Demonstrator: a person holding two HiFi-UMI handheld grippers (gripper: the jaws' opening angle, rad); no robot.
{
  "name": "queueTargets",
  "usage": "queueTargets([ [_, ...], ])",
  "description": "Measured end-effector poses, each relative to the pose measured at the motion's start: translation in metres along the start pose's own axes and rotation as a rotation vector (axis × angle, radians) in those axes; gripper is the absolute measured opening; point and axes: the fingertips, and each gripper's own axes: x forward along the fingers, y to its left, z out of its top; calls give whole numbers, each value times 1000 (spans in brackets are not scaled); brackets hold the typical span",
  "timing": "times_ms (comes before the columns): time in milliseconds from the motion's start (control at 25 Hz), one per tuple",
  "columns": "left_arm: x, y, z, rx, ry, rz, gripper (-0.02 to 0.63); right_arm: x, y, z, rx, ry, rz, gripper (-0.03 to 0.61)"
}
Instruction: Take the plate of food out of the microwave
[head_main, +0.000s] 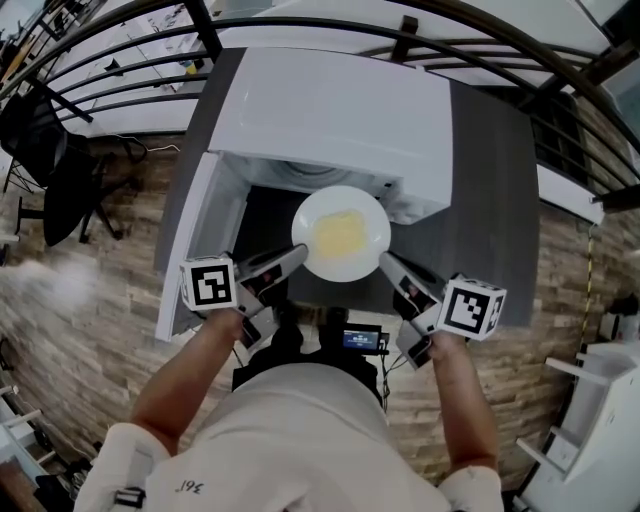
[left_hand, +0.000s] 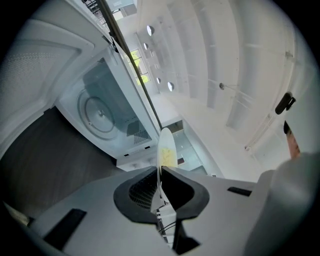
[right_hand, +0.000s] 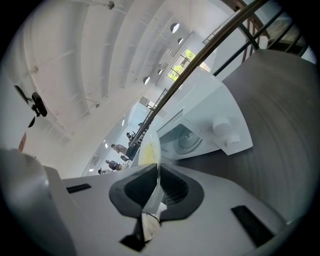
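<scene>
Left gripper (head_main: 297, 253) and right gripper (head_main: 386, 261) clamp opposite rims of the plate (head_main: 340, 233), which lies level between them before the open microwave (head_main: 330, 110).

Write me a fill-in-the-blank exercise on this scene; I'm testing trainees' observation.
1. The food on the plate is ____ in colour.
2. The left gripper and the right gripper both clamp the plate's ____.
3. The door of the microwave stands ____.
Missing words: yellow; rim; open.
</scene>
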Motion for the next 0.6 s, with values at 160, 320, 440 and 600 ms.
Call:
queueTargets([
  [160,-1,-10,6,25,-3,0,29,-3,7,7,-8,-7,8,20],
  [320,-1,-20,12,40,-11,-8,29,-5,16,14,-12,-17,30,20],
  [440,0,-23,21,56,-14,-8,31,-3,22,23,-20,-26,47,20],
  [600,3,-31,33,83,-11,-12,31,2,28,36,-25,-35,83,20],
])
